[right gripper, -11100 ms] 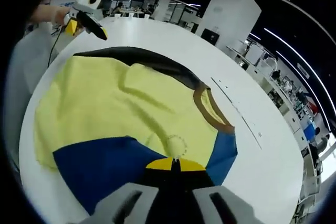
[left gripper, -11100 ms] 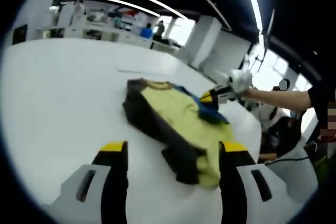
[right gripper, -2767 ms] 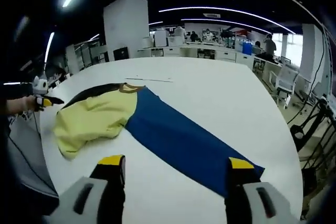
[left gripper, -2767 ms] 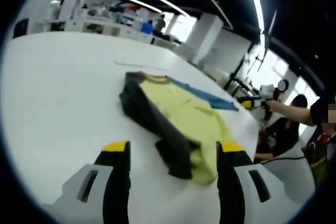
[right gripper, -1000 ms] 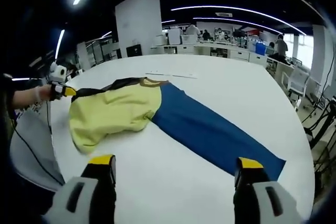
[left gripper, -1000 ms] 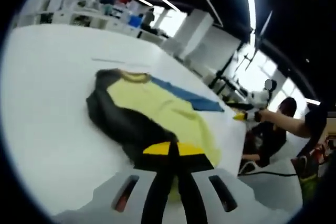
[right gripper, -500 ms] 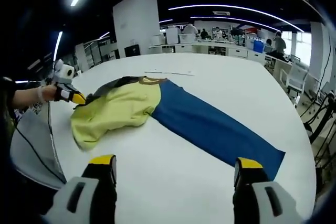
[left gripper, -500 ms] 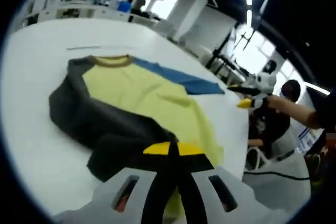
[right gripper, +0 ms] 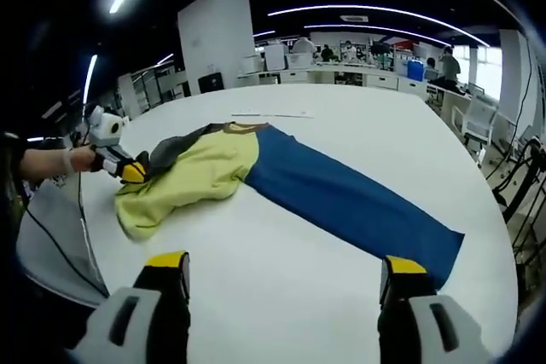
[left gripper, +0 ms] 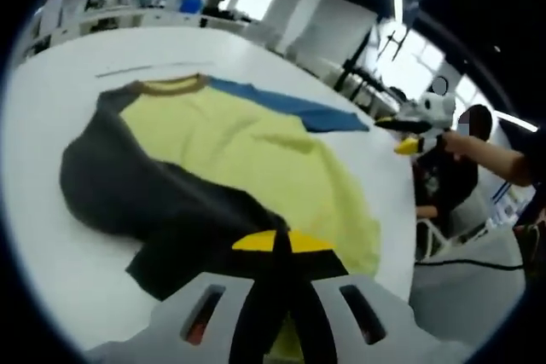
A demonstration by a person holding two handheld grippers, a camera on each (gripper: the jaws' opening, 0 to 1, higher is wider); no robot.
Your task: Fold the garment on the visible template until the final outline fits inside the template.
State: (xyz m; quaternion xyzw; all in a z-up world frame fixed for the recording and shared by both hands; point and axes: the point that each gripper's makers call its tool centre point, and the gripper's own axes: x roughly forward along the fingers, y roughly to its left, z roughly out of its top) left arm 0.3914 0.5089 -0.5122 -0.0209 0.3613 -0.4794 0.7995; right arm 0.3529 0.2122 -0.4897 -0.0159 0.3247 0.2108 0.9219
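The garment (left gripper: 256,151) lies on the white table (right gripper: 281,287): yellow body (right gripper: 200,172), brown collar, dark grey sleeve (left gripper: 145,198) and a long blue sleeve (right gripper: 341,198) stretched out flat. My left gripper (left gripper: 281,243) is shut on the end of the dark grey sleeve, held over the yellow body. In the right gripper view the left gripper (right gripper: 130,170) holds that sleeve raised at the garment's left side. My right gripper (right gripper: 284,266) stands open over bare table, short of the blue sleeve. The right gripper (left gripper: 401,135) appears past the table's edge in the left gripper view.
A thin line (right gripper: 264,114) is marked on the table beyond the collar. The table's edge (right gripper: 94,236) runs close to the garment on the left. A person's hand and arm (left gripper: 486,155) hold the other gripper. Desks, chairs (right gripper: 473,130) and people stand far behind.
My left gripper, shut on the dark sleeve, has carried it in from the table's edge over the garment. The right gripper stays open and has barely moved.
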